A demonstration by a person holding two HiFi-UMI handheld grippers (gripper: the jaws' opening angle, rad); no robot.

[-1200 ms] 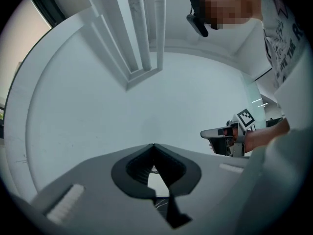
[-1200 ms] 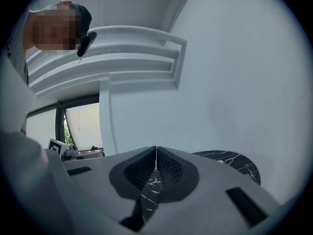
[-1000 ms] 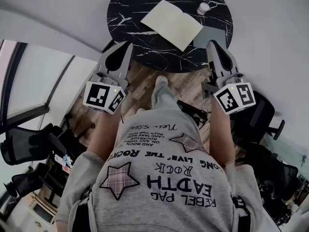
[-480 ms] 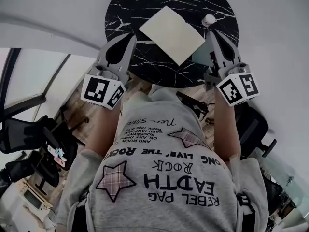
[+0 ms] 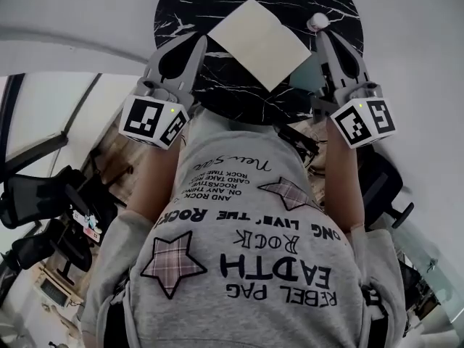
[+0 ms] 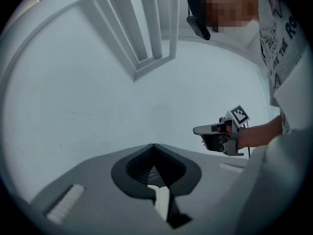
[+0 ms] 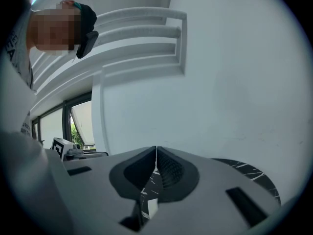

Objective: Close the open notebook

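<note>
Both my claws are pressed together with nothing in them. The left gripper (image 5: 197, 42) sits over the near left edge of the round black marble-veined table (image 5: 181, 9), and the right gripper (image 5: 322, 36) is over its right edge. The open cream-paged notebook (image 5: 259, 42) lies flat on the tabletop between them, turned cornerwise to me and touching neither claw.

I judge the step in hand to be the approach. To do it well, I should pick one half of the spread, come in low and level, and slide a closed tip under that page's free edge instead of pinching at it; shut jaws make a fair wedge. The other claw should press down on the opposite half so the book does not skate on the smooth stone. I would also keep the right claw off the small white crumpled lump (image 5: 317, 22), which shows just beside its tip in the head view.

Counted: one notebook, one table, one white lump, two grippers.
</note>
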